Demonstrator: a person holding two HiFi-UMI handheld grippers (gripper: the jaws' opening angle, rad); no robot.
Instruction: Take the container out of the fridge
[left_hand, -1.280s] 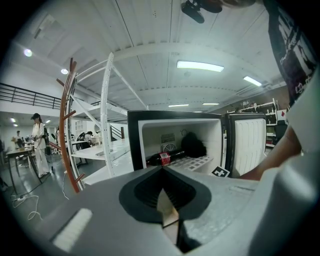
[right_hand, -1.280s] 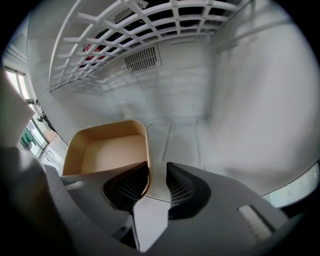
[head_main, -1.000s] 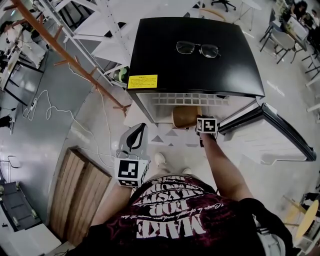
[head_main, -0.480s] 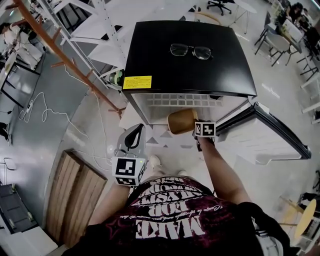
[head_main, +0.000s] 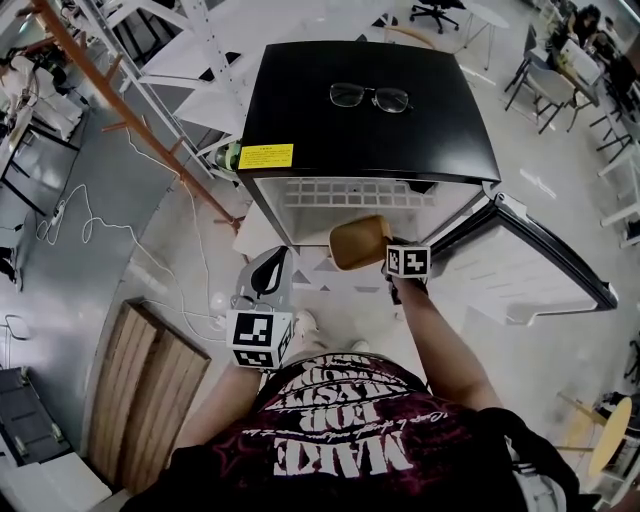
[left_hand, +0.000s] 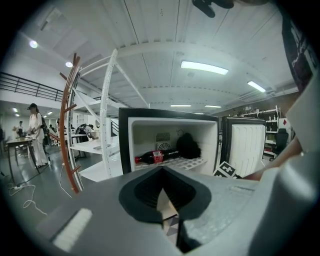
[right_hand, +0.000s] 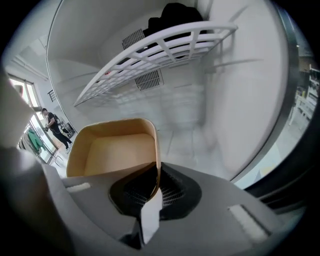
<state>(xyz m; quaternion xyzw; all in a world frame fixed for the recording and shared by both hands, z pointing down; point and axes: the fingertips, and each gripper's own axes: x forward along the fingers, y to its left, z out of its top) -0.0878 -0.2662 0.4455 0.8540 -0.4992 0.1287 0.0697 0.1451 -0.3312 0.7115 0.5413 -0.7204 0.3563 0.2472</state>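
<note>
Container (head_main: 360, 242): drawn out of the fridge (head_main: 300, 110), where a second ago it sat half under the shelf (head_main: 360, 192); now hangs clear in front of the opening.
Right gripper (right_hand: 156, 186): jaws have just been closing, the Container's thin wall pinched between them, its body left of the jaws.

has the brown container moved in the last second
Yes. In the head view the container has shifted away from the white shelf of the fridge, toward the person, and more of it shows at the opening's front.
</note>
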